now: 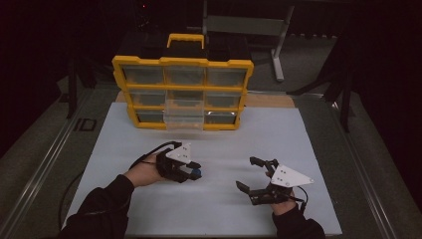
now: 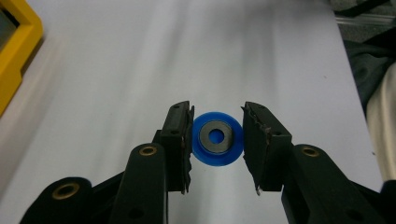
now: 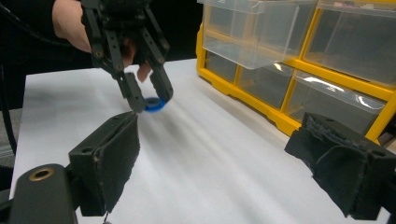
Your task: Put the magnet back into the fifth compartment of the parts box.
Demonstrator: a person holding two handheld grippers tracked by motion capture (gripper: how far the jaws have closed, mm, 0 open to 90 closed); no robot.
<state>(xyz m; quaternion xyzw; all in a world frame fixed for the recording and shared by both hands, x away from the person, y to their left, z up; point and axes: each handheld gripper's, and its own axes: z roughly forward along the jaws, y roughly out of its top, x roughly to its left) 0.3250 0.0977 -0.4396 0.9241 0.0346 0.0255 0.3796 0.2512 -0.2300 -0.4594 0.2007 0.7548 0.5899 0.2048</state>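
**Inspector:** Starting with the high view: the left tool (image 1: 191,169) sits over the white sheet (image 1: 224,144) on the counter, with a blue roller (image 1: 196,173) at its tips. The right tool (image 1: 254,174) rests well apart to the right, jaws spread wide and empty. A yellow drawer cabinet (image 1: 182,92) stands at the far edge, one clear drawer (image 1: 184,114) pulled out.

**Clerk:** And the left gripper view?

**Inspector:** The roller (image 2: 217,144) lies flat on the sheet, a grey metal ring in its centre, bore pointing straight up. It sits squarely between the jaws, dead ahead. The jaws are partly closed around it; the left pad appears to touch the rim, the right shows a narrow gap. I judge it bracketed, not yet firmly gripped.

**Clerk:** Right gripper view?

**Inspector:** Its own jaws stand far apart, holding nothing. Beyond them the left tool (image 3: 147,95) points down onto the roller (image 3: 154,103); the cabinet (image 3: 261,105) lies right of it.

**Clerk:** Governing relation?

**Inspector:** The left hand is plainly nearer. The roller is round, so no long axis matters; closing straight across the rim should suffice.
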